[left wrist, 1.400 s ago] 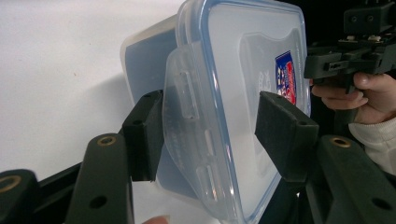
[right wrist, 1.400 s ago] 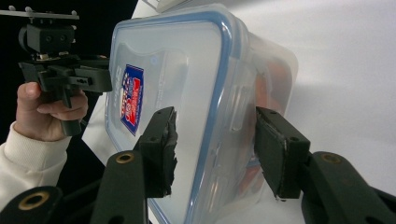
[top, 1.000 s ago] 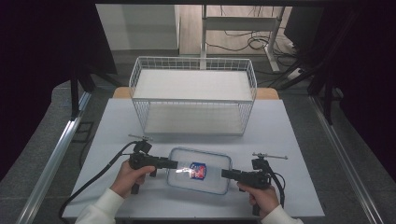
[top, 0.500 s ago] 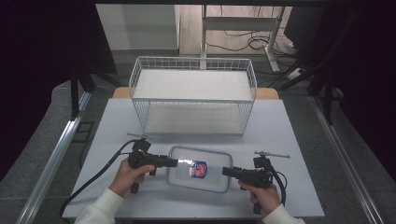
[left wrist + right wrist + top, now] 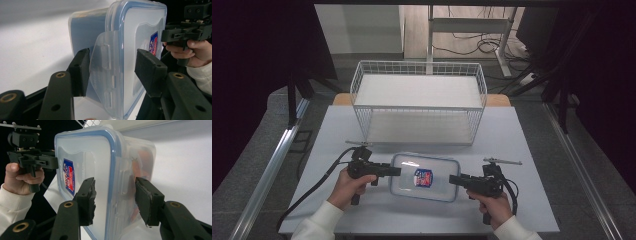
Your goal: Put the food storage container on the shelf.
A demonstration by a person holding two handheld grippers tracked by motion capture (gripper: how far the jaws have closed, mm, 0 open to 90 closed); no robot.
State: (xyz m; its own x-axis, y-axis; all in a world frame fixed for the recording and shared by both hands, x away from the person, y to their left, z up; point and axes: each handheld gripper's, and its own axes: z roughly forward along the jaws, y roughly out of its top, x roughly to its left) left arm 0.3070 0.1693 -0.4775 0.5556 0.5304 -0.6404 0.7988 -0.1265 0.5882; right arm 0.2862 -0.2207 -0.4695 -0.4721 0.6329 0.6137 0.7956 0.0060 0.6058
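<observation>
The work in hand looks like taking hold of the lidded clear container (image 5: 425, 177) by its two short ends. That approach seems nearly complete, but I judge the grip itself is not yet made.

On the left, the left gripper (image 5: 392, 171) has its jaws spread wide around the container's left end. In the left gripper view the side latch flap (image 5: 103, 66) stands between the jaws, with one pad close beside it and the other well clear over the lid, so nothing is clamped.

The container lies flat on the surface (image 5: 522, 145) between the two grippers, its blue-rimmed lid on and a small red and blue label (image 5: 423, 177) on top.

On the right, the right gripper (image 5: 455, 179) also has its jaws apart, straddling the right end. In the right gripper view the lid's blue rim (image 5: 113, 170) runs between the jaws; both pads sit near the plastic, though I cannot tell if either touches.

What is left, as I judge it: closing both sets of jaws, then lifting.

Beyond the jaw tips stands the white wire basket (image 5: 419, 102), near the container's far edge; bare surface lies outward of each gripper, and the near edge is close behind the hands.
</observation>
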